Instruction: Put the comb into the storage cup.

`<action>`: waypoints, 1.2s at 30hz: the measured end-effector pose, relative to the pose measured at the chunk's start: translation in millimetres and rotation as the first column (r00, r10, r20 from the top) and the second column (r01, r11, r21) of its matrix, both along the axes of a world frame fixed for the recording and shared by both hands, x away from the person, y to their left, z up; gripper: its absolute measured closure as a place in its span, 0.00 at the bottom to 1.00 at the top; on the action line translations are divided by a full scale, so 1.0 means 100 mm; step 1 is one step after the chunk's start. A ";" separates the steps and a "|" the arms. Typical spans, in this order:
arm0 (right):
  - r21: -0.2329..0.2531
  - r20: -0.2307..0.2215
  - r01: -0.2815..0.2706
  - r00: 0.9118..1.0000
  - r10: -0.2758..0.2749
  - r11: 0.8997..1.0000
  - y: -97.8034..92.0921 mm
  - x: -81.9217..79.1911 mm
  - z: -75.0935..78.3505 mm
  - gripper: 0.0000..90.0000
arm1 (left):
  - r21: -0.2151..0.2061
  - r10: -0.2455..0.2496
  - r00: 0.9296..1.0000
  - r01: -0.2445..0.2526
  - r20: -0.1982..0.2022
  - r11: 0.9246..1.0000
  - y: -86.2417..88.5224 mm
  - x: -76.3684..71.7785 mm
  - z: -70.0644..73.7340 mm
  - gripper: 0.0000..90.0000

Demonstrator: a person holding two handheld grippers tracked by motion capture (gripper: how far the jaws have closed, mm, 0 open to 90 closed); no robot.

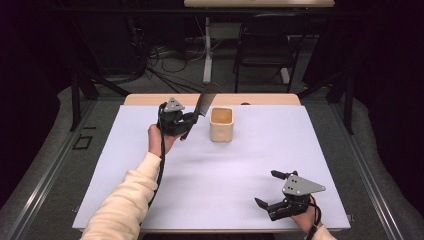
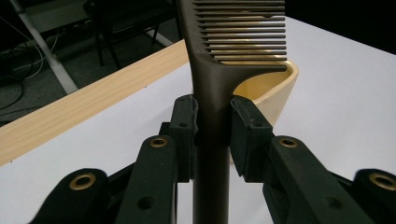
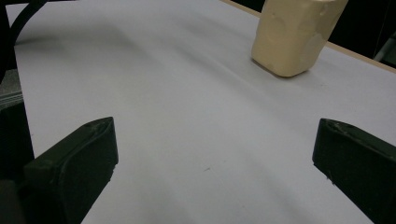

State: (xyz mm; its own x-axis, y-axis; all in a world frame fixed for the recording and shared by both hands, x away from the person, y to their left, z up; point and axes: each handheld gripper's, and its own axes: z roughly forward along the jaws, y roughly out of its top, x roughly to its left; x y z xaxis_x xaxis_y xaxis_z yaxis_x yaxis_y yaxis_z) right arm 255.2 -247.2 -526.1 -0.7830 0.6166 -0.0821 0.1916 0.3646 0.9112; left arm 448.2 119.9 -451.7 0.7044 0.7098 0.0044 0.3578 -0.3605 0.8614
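We see a wooden table [image 1: 150, 99] almost wholly covered by a white sheet [image 1: 220, 175], and near its far middle stands a cream square cup [image 1: 221, 123], upright with its mouth open to the top. In the right gripper view the same cup [image 3: 294, 35] sits well beyond the jaws on the bare sheet.

Our left gripper [image 1: 192, 119] is held above the sheet just to the left of the cup, its jaws clamped on the handle of a dark comb [image 1: 206, 101]. The comb rises tilted, its toothed end over the cup's near left rim. In the left gripper view the comb [image 2: 212, 84] stands between the two pads, which press its handle from both sides, with the cup's rim [image 2: 280, 81] right behind the teeth.

Our right gripper [image 1: 273, 189] rests low near the front right corner of the sheet, jaws spread wide with nothing between them.
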 end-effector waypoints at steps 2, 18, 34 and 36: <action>-0.002 0.000 0.000 1.000 0.000 1.000 0.00 0.00 0.00 0.00 | -0.001 -0.001 1.000 0.001 0.001 1.000 -0.01 0.00 0.02 0.80; -0.001 0.000 -0.001 1.000 0.001 1.000 0.00 0.00 0.00 0.00 | -0.002 -0.005 1.000 0.005 0.025 1.000 -0.11 0.08 0.13 0.80; -0.001 0.002 -0.003 1.000 0.003 1.000 0.00 0.00 0.00 0.00 | -0.013 -0.005 0.999 0.005 0.049 1.000 -0.20 0.13 0.23 0.80; -0.001 0.002 -0.002 1.000 0.002 1.000 0.00 0.00 0.00 0.00 | -0.016 -0.007 0.999 0.007 0.053 1.000 -0.22 0.13 0.24 0.80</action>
State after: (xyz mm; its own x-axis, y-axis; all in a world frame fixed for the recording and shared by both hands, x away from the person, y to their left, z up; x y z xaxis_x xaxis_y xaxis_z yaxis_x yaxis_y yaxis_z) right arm 255.3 -247.2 -526.1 -0.7843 0.6147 -0.0840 0.1893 0.3660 0.9111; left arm 461.5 98.3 -427.4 0.7085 0.7051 0.0302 0.3094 -0.3487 0.8847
